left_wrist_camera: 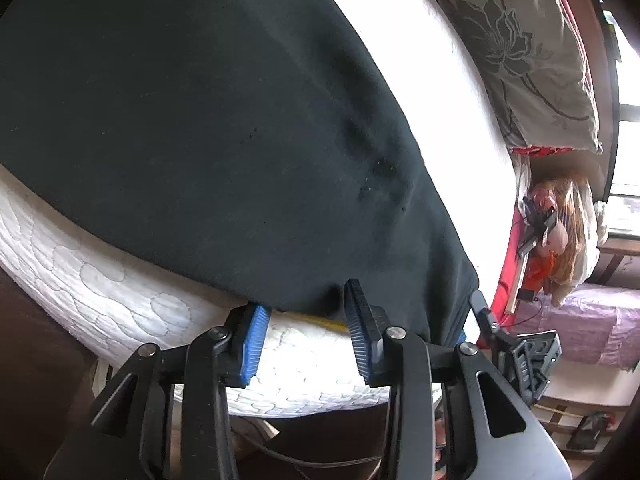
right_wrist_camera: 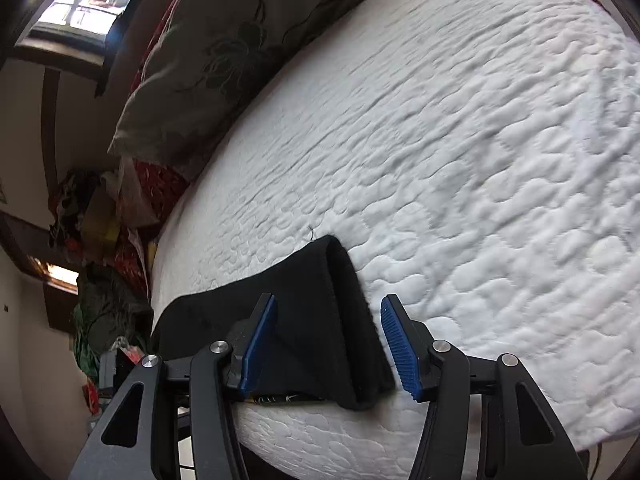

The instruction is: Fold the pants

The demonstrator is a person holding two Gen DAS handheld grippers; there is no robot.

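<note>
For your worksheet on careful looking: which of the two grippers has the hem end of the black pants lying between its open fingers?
The right gripper: the pants hem lies between its fingers. The left gripper only reaches a cloth edge.

A: L claw (left_wrist_camera: 306, 312)?
B: Jaws apart, blue pads (left_wrist_camera: 252, 346) showing. Tips at near edge of black pants (left_wrist_camera: 200, 120), cloth between the tips, not pinched.
A: Pants?
B: Spread flat on white quilted mattress (left_wrist_camera: 120, 280), edge hanging over the side.
A: Bkgd?
B: Floral pillow (left_wrist_camera: 532, 52) far R. 2nd claw (left_wrist_camera: 480, 306) just R of the pants corner; grip unclear.
</note>
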